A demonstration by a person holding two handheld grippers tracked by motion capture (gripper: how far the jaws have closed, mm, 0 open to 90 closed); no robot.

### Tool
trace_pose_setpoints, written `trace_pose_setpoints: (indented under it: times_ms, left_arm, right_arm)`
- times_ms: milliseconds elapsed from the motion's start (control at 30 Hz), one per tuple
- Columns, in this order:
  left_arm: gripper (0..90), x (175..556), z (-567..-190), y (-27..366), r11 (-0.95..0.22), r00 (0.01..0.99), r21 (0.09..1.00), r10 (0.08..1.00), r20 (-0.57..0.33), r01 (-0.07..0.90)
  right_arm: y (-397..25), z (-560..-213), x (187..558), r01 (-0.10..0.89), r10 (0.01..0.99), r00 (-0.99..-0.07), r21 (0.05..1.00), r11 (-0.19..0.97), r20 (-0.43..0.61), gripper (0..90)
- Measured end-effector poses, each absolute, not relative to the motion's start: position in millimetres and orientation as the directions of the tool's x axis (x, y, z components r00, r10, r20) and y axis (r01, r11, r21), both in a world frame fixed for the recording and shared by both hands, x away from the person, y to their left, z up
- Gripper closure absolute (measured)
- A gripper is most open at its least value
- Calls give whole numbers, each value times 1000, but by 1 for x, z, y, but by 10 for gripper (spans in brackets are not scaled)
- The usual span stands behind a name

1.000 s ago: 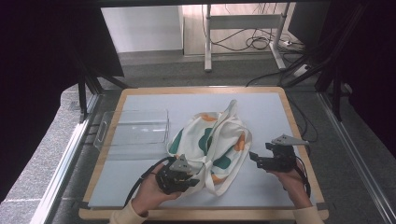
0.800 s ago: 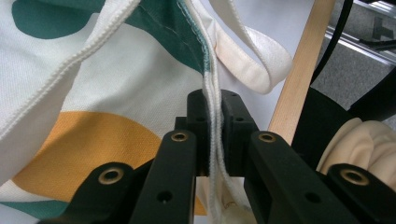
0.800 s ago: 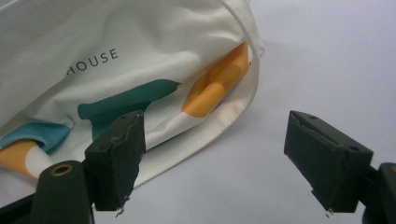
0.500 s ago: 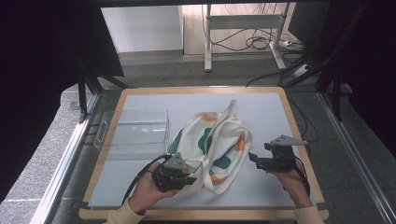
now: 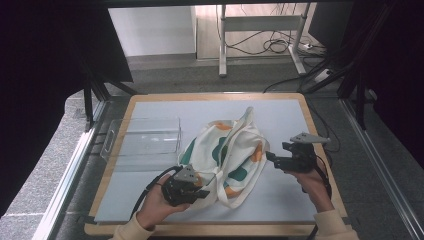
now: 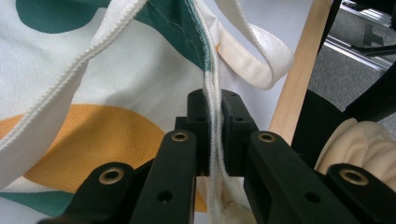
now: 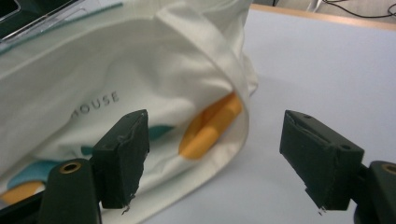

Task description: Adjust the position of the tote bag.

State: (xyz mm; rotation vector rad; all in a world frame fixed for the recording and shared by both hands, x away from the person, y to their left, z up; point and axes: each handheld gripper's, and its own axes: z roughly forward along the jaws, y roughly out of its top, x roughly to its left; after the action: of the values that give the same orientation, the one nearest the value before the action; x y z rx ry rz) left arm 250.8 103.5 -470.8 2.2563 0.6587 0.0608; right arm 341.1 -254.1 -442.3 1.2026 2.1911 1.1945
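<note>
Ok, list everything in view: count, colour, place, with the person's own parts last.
tote bag: one, white with green and orange patches, crumpled mid-table.
clear tray: one, transparent, on the table left of the bag.
table: one, pale top with wooden rim.
metal frame: one, white-grey, on the floor beyond the table, with black cables beside it.
left tool: one, black, shut on the bag's white edge, near the table's front.
right tool: one, black, jaws open, beside the bag's right side, holding nothing.
hands: two, left hand and right hand, each holding a tool.
</note>
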Motion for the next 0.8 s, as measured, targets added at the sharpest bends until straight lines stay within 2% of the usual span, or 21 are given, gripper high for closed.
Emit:
trace_pose_setpoints:
  times_ms: [300,800]
  left_arm:
    - [844,250,-471,105,-563,862,697,482,-160,444]
    - [844,250,-472,104,-571,866,696,476,-152,436]
  right_arm:
    - [-237,-419,378,515,828,-556,813,272,76,242]
    - [-211,-409,434,575,848,-525,765,288,75,232]
